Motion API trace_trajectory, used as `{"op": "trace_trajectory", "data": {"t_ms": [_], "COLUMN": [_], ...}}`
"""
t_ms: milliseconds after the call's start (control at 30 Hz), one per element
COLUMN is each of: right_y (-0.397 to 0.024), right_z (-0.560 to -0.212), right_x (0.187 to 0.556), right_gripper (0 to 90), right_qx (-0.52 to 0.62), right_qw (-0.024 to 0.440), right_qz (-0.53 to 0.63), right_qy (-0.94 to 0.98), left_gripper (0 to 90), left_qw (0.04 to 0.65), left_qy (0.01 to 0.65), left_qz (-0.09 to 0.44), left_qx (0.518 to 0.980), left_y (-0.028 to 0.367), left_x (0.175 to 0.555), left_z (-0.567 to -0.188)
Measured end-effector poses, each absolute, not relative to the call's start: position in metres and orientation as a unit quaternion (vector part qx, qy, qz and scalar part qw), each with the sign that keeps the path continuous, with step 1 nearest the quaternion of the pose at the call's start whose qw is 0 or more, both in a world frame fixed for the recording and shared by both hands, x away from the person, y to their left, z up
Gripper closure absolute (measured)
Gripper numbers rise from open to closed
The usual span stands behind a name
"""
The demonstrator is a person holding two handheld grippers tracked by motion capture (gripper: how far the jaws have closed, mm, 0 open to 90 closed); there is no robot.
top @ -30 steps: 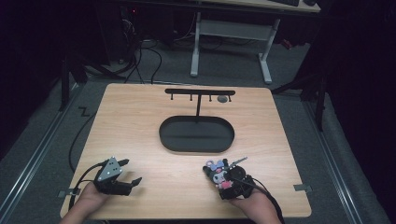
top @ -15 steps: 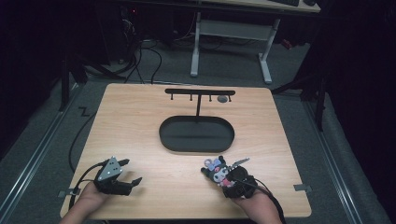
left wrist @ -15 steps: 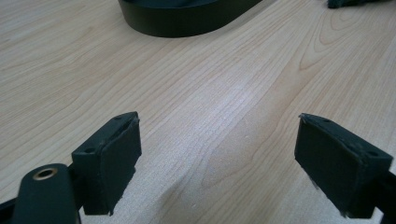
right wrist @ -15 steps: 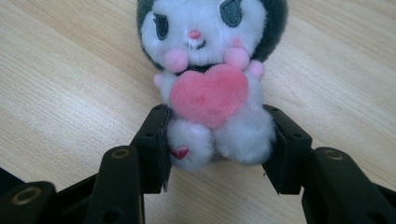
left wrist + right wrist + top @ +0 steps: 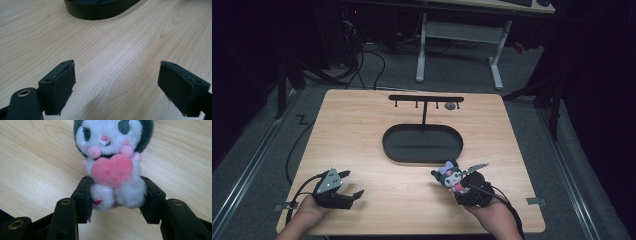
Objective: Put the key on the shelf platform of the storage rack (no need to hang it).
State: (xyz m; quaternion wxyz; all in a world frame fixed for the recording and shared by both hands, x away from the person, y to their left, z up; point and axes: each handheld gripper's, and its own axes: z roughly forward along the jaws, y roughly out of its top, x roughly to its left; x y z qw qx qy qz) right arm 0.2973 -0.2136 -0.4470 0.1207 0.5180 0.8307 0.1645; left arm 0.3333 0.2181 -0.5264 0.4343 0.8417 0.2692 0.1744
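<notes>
A small plush toy (image 5: 112, 162) with a white face, dark hood and pink heart sits between the pads of my right gripper (image 5: 117, 200), which is shut on its lower body after its jaws have just been closing. In the high view the plush toy (image 5: 451, 176) is held just above the table near the front right by the right gripper (image 5: 462, 184). My left gripper (image 5: 348, 186) rests at the front left, open, with nothing between its pads (image 5: 60, 82). A black oval tray (image 5: 422, 144) with a hook stand (image 5: 426, 100) behind it lies at the table's middle.
The wooden table (image 5: 362, 130) stands over a grey floor with cables and a desk frame (image 5: 457, 35) behind. A small round dark object (image 5: 450, 106) lies by the stand's right end. The oval tray's rim (image 5: 100, 12) lies ahead of the left gripper.
The right gripper has closed on the plush toy and lifted it slightly off the table. The left gripper has stayed where it was.
</notes>
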Motion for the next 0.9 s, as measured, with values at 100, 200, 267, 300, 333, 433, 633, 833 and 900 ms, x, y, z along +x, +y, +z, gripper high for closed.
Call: {"op": "trace_trajectory", "data": {"t_ms": [100,200,267,300,333,433,633,833,900], "right_y": [-0.215,-0.218,-0.219,-0.219,-0.220,-0.222,-0.225,-0.227,-0.227], "right_z": [-0.444,-0.439,-0.437,-0.435,-0.434,-0.431,-0.427,-0.418,-0.415], "right_x": [0.298,0.300,0.301,0.302,0.303,0.305,0.309,0.312,0.314], "right_gripper": [50.7,51.1,51.2,51.2,51.2,51.1,51.1,51.1,51.1], "right_qx": [0.520,0.524,0.525,0.525,0.526,0.527,0.526,0.529,0.530], "right_qw": [0.124,0.124,0.127,0.128,0.127,0.128,0.131,0.135,0.137], "right_qz": [0.166,0.173,0.173,0.176,0.175,0.181,0.186,0.194,0.195], "right_qy": [0.829,0.825,0.824,0.823,0.823,0.821,0.819,0.815,0.814], "left_gripper": [15.5,15.5,15.5,15.5,15.5,15.5,15.5,15.5,15.5], "left_qw": [0.434,0.435,0.435,0.435,0.435,0.436,0.435,0.435,0.434], "left_qy": [0.269,0.269,0.269,0.269,0.269,0.270,0.269,0.269,0.270], "left_qz": [0.175,0.175,0.174,0.174,0.174,0.172,0.174,0.174,0.174], "left_qx": [0.842,0.842,0.842,0.842,0.842,0.841,0.842,0.841,0.842], "left_y": [0.218,0.218,0.218,0.218,0.218,0.219,0.218,0.218,0.218], "left_x": [0.333,0.333,0.333,0.333,0.333,0.334,0.333,0.333,0.333], "left_z": [-0.526,-0.527,-0.526,-0.526,-0.526,-0.526,-0.526,-0.527,-0.526]}}
